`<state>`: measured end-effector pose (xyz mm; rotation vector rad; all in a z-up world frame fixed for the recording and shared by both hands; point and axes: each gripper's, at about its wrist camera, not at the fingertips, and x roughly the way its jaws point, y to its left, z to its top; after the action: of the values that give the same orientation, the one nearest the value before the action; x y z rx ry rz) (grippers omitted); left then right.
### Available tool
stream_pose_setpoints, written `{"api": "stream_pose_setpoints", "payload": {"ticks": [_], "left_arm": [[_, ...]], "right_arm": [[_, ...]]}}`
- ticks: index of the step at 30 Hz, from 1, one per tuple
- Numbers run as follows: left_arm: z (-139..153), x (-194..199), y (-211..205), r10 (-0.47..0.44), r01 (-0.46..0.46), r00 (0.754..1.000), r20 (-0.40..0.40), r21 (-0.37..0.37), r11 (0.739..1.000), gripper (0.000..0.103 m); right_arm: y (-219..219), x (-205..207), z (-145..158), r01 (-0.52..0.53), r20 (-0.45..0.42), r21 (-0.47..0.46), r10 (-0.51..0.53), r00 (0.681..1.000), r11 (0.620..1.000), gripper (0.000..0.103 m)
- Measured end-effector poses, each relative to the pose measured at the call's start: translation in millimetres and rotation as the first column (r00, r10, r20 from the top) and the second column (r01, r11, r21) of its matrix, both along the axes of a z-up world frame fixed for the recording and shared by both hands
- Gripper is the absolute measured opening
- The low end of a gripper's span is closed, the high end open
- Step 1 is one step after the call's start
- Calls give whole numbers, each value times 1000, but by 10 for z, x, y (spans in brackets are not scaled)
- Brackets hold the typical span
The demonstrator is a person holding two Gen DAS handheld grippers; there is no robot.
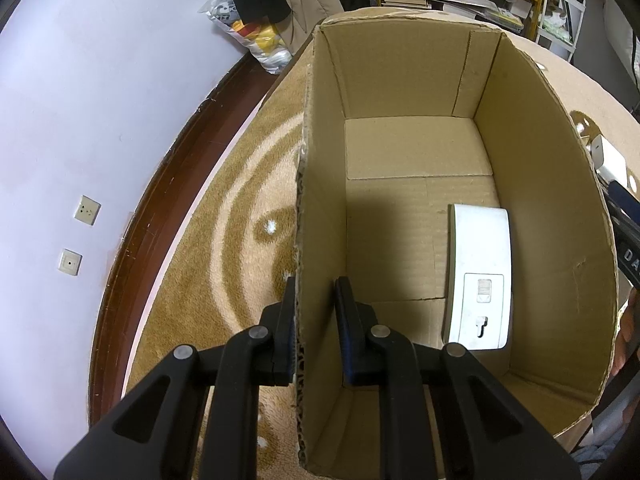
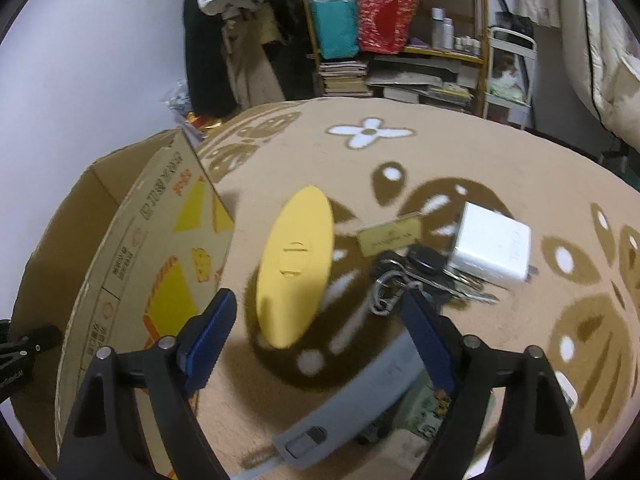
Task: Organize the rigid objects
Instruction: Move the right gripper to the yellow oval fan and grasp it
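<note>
Brown patterned rug under everything. Left gripper clamped on left wall of cardboard box; white flat device lies inside on box floor, right side. Right gripper jaws wide apart, nothing gripped, above yellow oval object; keys, white charger further right, grey piece below.

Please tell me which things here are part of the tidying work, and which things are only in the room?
Part of the job:
- brown cardboard box, its wall clamped by the left gripper
- white flat plastic device inside it
- yellow oval plastic case
- white cube charger
- bunch of keys
- grey plastic strip
- right gripper, open

Only in the room:
- shelf of books
- wall sockets
</note>
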<state>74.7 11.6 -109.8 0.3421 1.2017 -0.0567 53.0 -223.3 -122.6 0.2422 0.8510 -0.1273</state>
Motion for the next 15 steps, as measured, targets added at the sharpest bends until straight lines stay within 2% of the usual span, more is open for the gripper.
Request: {"api": "stream_pose_setpoints", "payload": {"ticks": [5, 7, 15], "left_arm": [[-3, -1, 1, 0, 0, 1000, 0, -4, 1000, 17], [0, -4, 3, 0, 0, 1000, 2, -5, 1000, 17], [-29, 16, 3, 2, -2, 1000, -4, 3, 1000, 18]], "right_arm": [[68, 163, -55, -39, -5, 8, 39, 999, 999, 69], [93, 253, -85, -40, -15, -8, 40, 999, 999, 66], [214, 569, -325, -85, -106, -30, 81, 991, 996, 66]]}}
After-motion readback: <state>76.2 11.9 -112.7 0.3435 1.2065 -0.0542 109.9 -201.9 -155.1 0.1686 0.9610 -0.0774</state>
